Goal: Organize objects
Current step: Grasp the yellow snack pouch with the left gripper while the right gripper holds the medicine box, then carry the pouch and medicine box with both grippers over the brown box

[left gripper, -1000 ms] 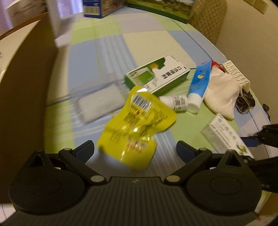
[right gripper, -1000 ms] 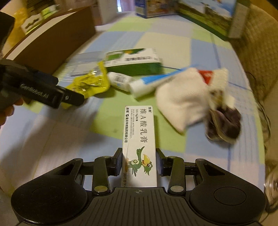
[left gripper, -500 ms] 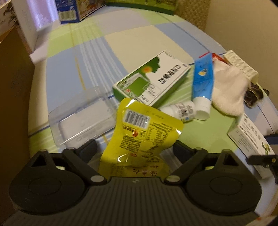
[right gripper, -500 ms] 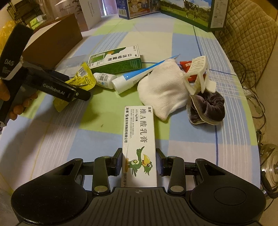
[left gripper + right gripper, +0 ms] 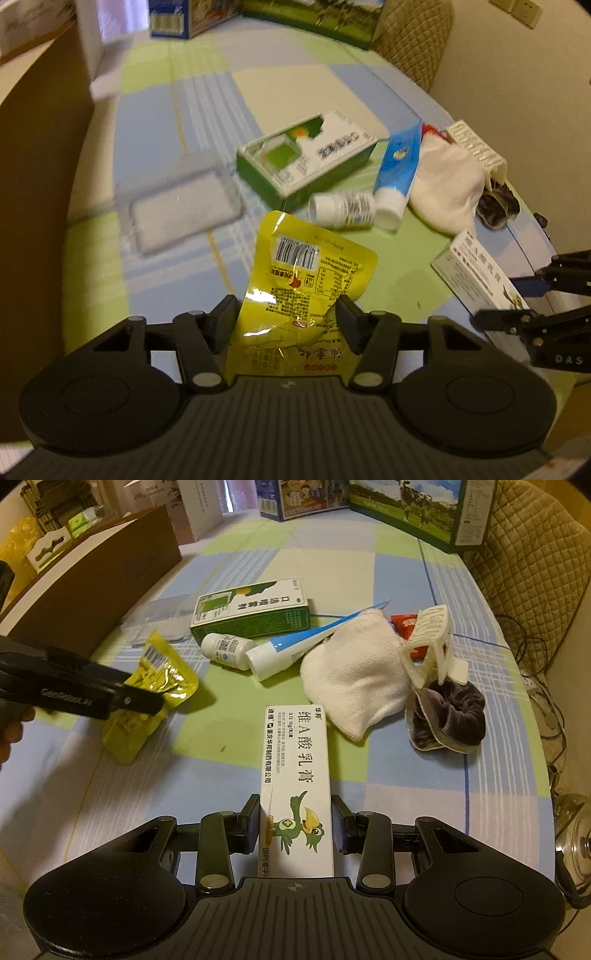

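My left gripper (image 5: 286,314) is shut on a yellow snack pouch (image 5: 306,280), its bottom end pinched between the fingers; the pouch also shows in the right wrist view (image 5: 155,686). My right gripper (image 5: 295,819) is shut on a white ointment box with a green bird (image 5: 295,775), seen at the right of the left wrist view (image 5: 476,273). On the checked tablecloth (image 5: 406,782) lie a green-white box (image 5: 251,607), a small white bottle (image 5: 227,650), a blue-white tube (image 5: 295,646), a white cloth pouch (image 5: 354,679), a white hair clip (image 5: 432,646) and a dark scrunchie (image 5: 450,716).
A clear plastic tray (image 5: 181,206) lies left of the green box. A brown cardboard box (image 5: 85,587) stands along the table's left side. Cartons (image 5: 406,506) stand at the far edge. A quilted chair back (image 5: 535,565) is at the right.
My left gripper moved onto the yellow pouch and closed on its lower end. My right gripper kept holding the ointment box, almost still.
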Tool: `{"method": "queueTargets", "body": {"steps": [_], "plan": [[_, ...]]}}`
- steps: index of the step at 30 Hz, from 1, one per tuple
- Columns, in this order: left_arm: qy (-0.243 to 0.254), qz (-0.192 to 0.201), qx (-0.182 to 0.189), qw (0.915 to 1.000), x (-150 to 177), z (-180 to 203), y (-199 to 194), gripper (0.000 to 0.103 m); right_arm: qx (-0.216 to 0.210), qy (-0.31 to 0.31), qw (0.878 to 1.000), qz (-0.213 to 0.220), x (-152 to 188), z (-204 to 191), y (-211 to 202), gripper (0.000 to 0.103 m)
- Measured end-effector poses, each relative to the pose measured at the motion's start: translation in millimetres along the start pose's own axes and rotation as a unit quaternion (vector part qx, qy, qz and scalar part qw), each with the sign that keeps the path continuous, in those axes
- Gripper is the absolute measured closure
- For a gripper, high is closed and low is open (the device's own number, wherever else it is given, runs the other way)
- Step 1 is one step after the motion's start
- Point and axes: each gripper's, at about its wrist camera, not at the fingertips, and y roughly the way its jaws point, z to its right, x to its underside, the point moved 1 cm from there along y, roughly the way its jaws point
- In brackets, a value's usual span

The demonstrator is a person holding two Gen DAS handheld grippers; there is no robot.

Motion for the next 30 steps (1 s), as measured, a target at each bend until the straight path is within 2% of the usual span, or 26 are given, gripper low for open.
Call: {"method": "queueTargets", "body": {"steps": [8,16,26,30], "plan": [[0.008,-0.003,-0.014,0.9999,25.6,11.6,-15.9,0.05,-0.009,-0.005,1.0,0.0,4.6,-8.2,-1.7,0.067],[-0.003,-0.006,-0.016,0.9999,30.9,15.2,-26.3,0.059,-0.015,-0.004,1.0,0.0,9.6,-11.1,-7.3,0.068],[-0.031,-0.01,-0.01,0.9994,38.8,16.8,-34.1,0.059,-0.021,-0.007,1.0,0.005,13.9,-15.0,-13.6,0.067],[-0.052,-0.016,-0.008,0.9985,42.3,13.8,-28.0,0.053,-0.021,-0.006,1.0,0.005,17.0,-16.1,-14.8,0.068]]}}
